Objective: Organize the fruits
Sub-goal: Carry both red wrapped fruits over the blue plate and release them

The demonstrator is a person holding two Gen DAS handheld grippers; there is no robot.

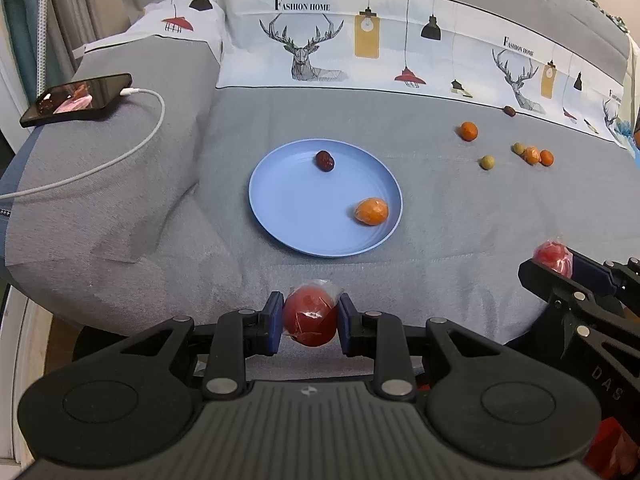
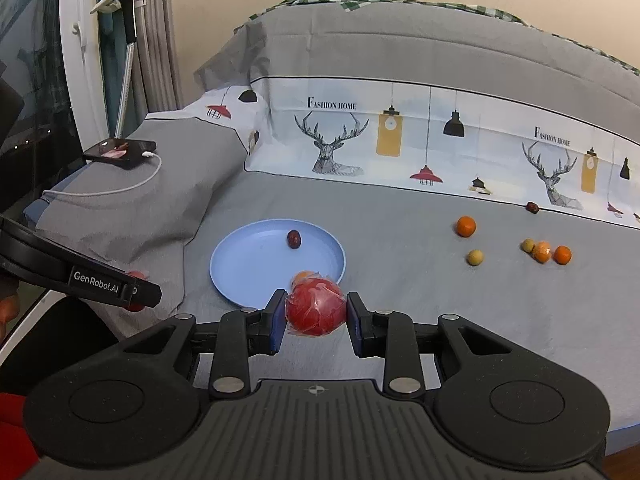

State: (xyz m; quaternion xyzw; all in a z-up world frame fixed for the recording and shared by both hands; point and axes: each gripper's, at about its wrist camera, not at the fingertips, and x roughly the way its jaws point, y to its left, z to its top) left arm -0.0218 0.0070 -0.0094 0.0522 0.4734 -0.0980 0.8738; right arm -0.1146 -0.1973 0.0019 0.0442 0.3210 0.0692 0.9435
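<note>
Setting: grey bedspread (image 1: 440, 216) on a bed, with a printed band of deer and lamps across the upper frame; a phone (image 1: 78, 98) on its charging cable (image 1: 132, 148) lies on a pillow at the upper left.
Plate: blue plate (image 1: 296, 216) sits mid-frame in the left wrist view, holding a dark red date (image 1: 325, 160) near its far rim and a wrapped orange fruit (image 1: 371, 211) near its right rim.
Loose fruit: small oranges and pale round fruits (image 1: 487, 162) lie scattered on the bedspread at the right, well apart from the plate; another date (image 1: 509, 111) rests by the printed band.
Left tongs: left tongs (image 1: 310, 318) are closed narrow on a red fruit in clear wrap (image 1: 310, 320), low centre of the frame, short of the plate's near rim.
Right tongs: right tongs (image 2: 316, 314) likewise grip a second wrapped red fruit (image 2: 316, 312), just over the plate's near edge in the right wrist view.
Step in hand: probably carrying both red fruits to the plate.
Doing it well: bring each fruit over bare blue area, away from the date and the orange fruit; lower until it nearly rests before letting go, since round fruit rolls and the wrap is slippery; set one down at a time so the two tongs do not crowd each other.
</note>
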